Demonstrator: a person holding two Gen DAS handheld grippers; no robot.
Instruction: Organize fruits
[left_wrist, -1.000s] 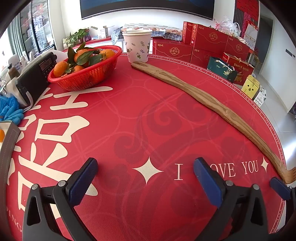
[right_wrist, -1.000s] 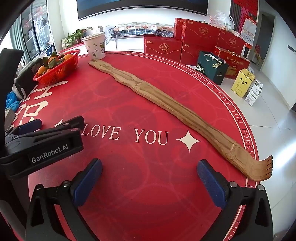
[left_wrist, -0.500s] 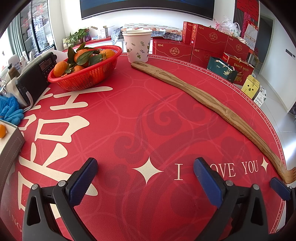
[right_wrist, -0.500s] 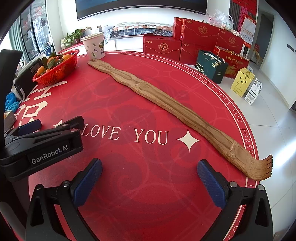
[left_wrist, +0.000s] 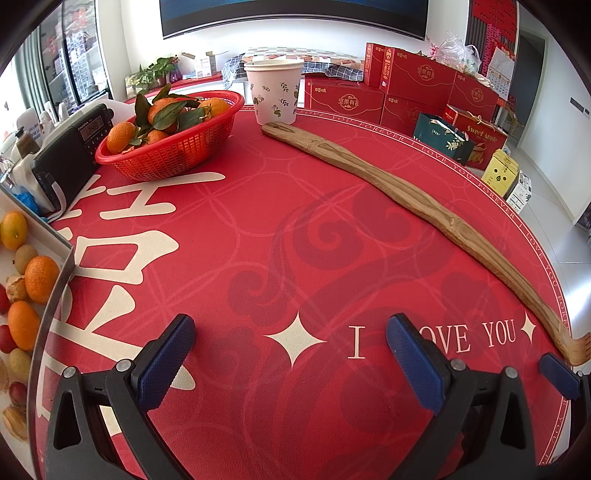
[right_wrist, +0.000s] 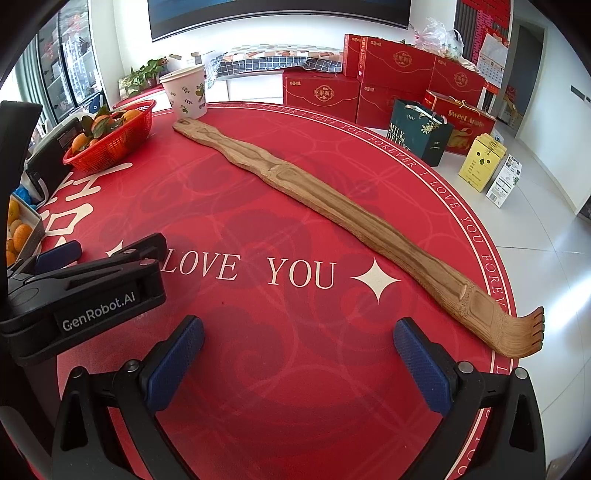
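Observation:
A red mesh basket (left_wrist: 173, 151) of leafy oranges (left_wrist: 120, 136) sits at the table's far left; it also shows as the basket (right_wrist: 110, 140) in the right wrist view. At the left edge a white box (left_wrist: 61, 240) holds several mixed fruits, among them an orange (left_wrist: 40, 278). My left gripper (left_wrist: 291, 358) hovers open over the red tablecloth, nothing between its fingers. My right gripper (right_wrist: 295, 362) is open too, empty, to the right of the left gripper's black body (right_wrist: 81, 299).
A long wooden back scratcher (right_wrist: 332, 218) lies diagonally across the round red table (left_wrist: 295, 229). A paper cup (left_wrist: 275, 92) stands at the far edge, a black radio (left_wrist: 70, 151) at the left. Red gift boxes (right_wrist: 395, 74) and bags stand on the floor beyond.
The white box of fruit has come further into the left wrist view at the left edge. Both grippers remain open and nearly still.

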